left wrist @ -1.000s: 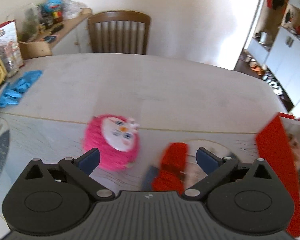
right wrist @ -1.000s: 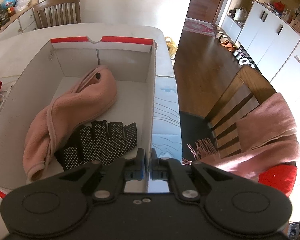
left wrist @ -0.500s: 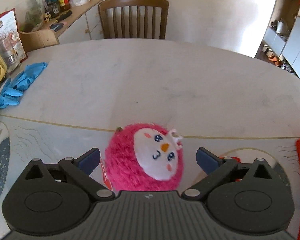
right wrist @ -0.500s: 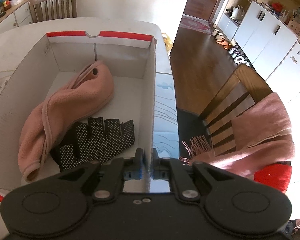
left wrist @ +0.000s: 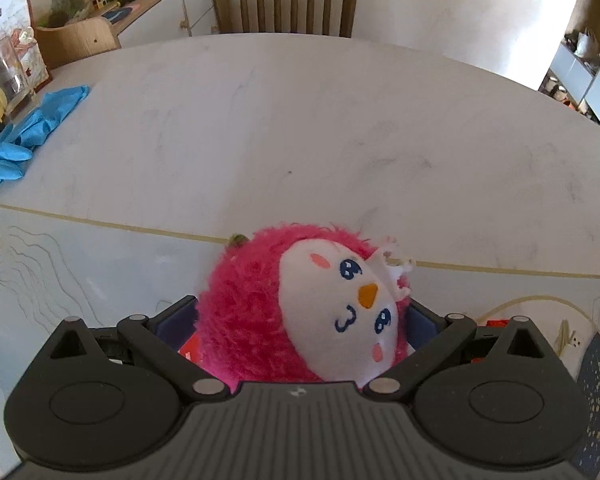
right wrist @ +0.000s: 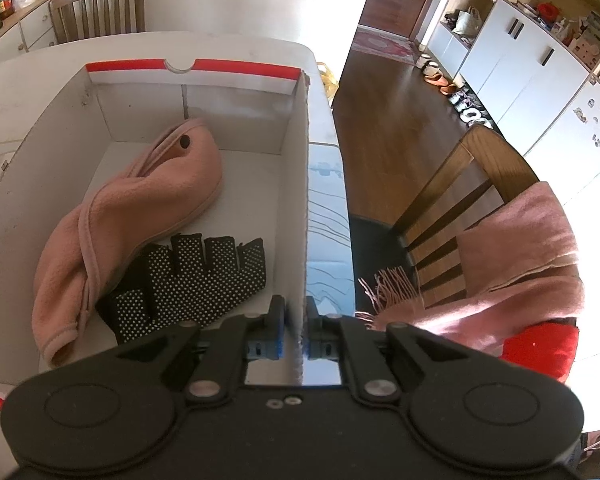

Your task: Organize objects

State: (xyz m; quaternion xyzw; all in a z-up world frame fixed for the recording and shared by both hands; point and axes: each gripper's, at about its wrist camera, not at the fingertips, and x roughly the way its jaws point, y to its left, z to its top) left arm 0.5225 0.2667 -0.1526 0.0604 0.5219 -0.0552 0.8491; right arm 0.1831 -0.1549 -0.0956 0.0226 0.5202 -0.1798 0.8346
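The left hand-held gripper (left wrist: 300, 320) squeezes only the soft pink plush toy (left wrist: 300, 312), which may slip out, while the right hand-held gripper (right wrist: 295, 332) pinches the box (right wrist: 304, 200) wall.

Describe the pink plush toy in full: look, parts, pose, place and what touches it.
The pink plush toy is a round ball of shaggy hot-pink fur with a smooth white face: blue eyes, orange beak, pink cheek patches, a curly blue mouth. A white frill sits beside the face. It lies tilted between the left gripper fingers, which press its sides, over the patterned mat.
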